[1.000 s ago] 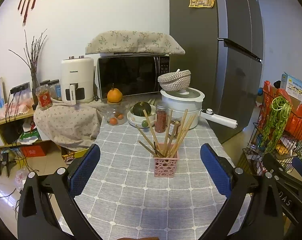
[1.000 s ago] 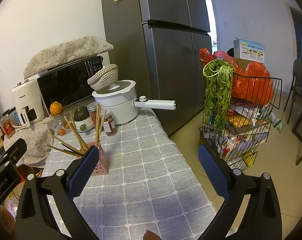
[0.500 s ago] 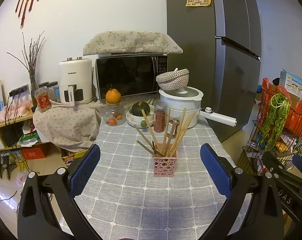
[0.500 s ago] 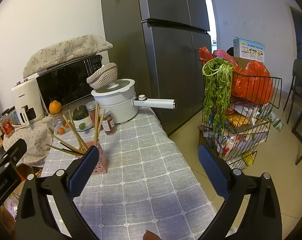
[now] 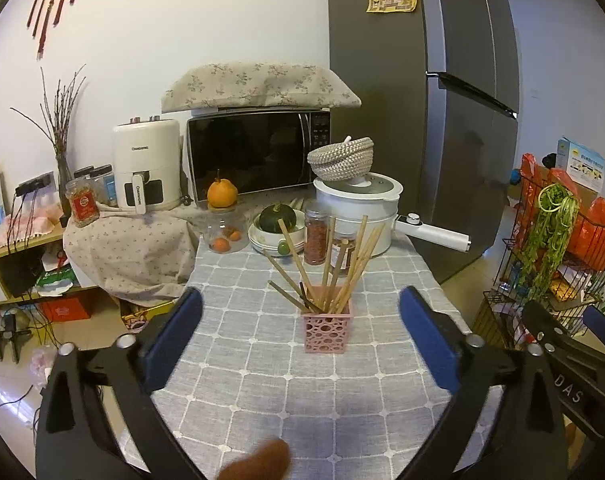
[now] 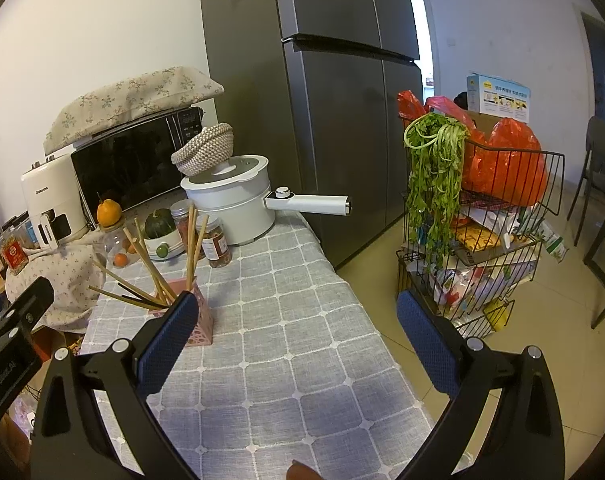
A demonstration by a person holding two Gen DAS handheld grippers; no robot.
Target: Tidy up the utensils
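Both wide open and empty above the table (image 5: 262, 392): left tool (image 5: 300, 322) facing chopsticks (image 5: 334, 264) standing splayed in pink holder (image 5: 327, 330), right tool (image 6: 288, 322) just right of holder (image 6: 201, 320).

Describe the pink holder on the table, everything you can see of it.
The pink holder is a small square-sided cup, plastic by its look, its walls pierced with round holes. It stands upright on the grey checked tablecloth, holding about ten wooden chopsticks that fan outward. Neither gripper touches it.
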